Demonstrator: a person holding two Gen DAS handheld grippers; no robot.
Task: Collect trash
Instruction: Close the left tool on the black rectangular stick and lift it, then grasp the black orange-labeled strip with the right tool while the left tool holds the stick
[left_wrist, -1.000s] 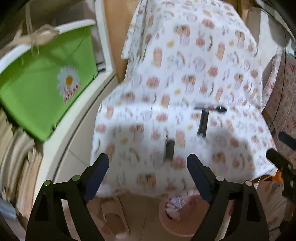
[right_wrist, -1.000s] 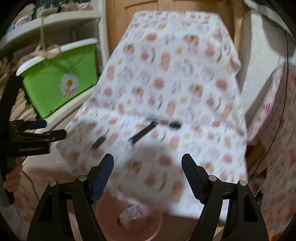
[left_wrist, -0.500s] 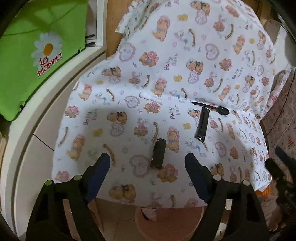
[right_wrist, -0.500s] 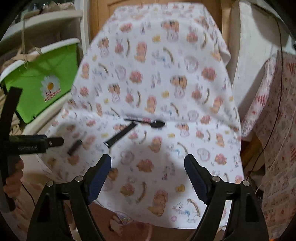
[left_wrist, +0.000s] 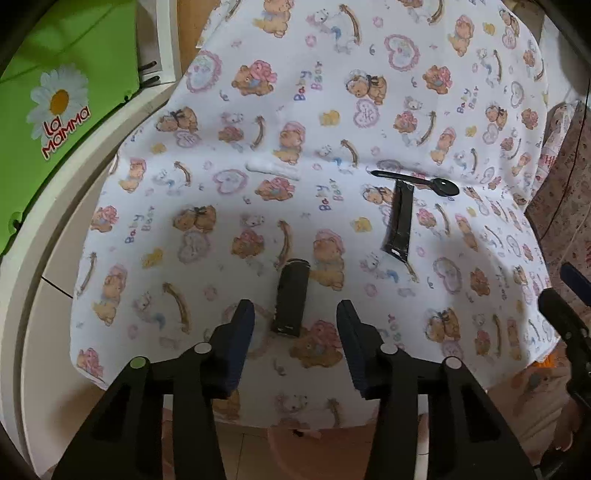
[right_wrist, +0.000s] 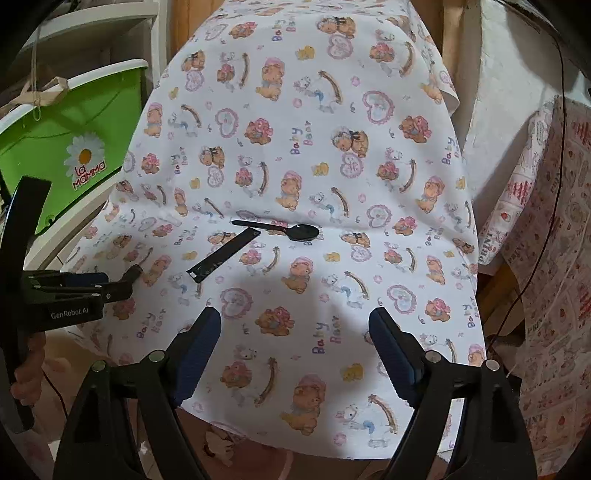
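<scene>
Trash sat dead ahead of the left gripper (left_wrist: 295, 325) in the left wrist view: a short black crumpled wrapper piece (left_wrist: 290, 297) lay lengthwise just beyond the gap between the wide-spread, empty fingers, on the white bear-print cloth (left_wrist: 229, 206). A clean pick, I'd judge, meant dropping straight down to straddle its narrow width, pinching without snagging fabric. Further ahead and right lay a long flat black wrapper strip (left_wrist: 400, 221), torn white at its near end, beside a black plastic spoon (left_wrist: 417, 180).

From the right wrist view, the right gripper (right_wrist: 295, 347) hung spread and empty over bare cloth, with strip (right_wrist: 221, 255) and spoon (right_wrist: 280, 230) ahead-left and the left gripper (right_wrist: 92, 286) at far left.
</scene>
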